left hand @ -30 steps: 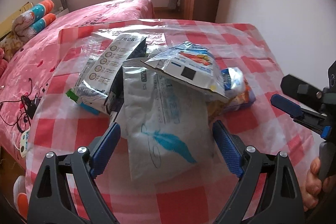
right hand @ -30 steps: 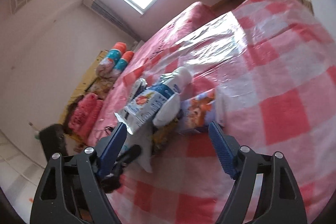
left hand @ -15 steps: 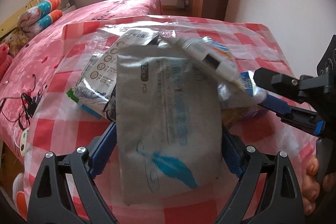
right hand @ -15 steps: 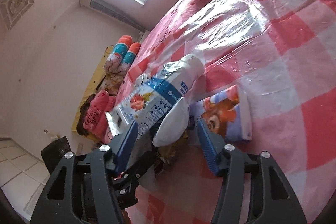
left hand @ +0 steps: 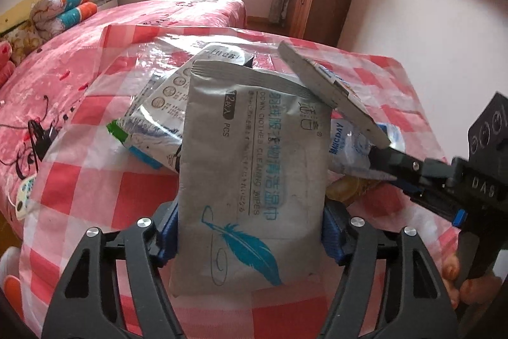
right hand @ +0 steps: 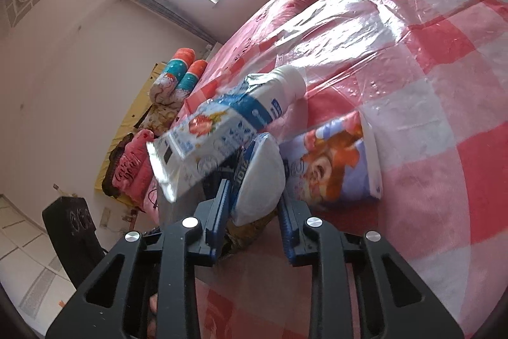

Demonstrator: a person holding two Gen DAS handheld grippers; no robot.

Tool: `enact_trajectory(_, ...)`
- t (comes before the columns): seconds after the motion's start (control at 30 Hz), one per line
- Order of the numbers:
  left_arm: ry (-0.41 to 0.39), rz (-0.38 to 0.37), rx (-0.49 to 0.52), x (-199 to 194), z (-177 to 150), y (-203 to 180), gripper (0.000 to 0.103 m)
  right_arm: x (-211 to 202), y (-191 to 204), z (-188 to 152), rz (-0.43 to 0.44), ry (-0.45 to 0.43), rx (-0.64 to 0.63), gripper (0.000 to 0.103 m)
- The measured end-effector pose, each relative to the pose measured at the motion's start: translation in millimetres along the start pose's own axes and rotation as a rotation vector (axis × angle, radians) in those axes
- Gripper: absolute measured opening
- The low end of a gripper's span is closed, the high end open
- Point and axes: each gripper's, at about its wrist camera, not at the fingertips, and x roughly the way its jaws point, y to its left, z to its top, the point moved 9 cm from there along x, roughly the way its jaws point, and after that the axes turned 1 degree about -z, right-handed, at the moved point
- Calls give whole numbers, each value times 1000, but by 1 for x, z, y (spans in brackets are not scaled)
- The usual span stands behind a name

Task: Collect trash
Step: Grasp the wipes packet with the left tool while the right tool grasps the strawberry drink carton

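Checked plastic table [left hand: 104,180]: left gripper [left hand: 249,232] closing on the floppy, slick wipes pack [left hand: 250,180] — right gripper [right hand: 252,205] closing around a white pouch [right hand: 258,180].

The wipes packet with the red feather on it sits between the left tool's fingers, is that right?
Not quite. The feather on the wipes packet is teal blue, not red, as the left wrist view shows. The packet does sit between the left tool's fingers, whose jaws are closing.
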Motion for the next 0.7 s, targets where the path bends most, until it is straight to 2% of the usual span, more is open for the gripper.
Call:
enact_trajectory(0.33, 5, -100, -92, -21, -21, 14, 67, -35, -8, -36, 1, -16, 11, 28)
enact_trajectory(0.47, -12, -141, -117, -35, -27, 19, 67, -52, -10, -48, 28, -36, 29, 22)
enact_trajectory(0.7, -20, -169, -138, -52, -41, 29, 67, -68, 5, -60, 9, -48, -8, 20)
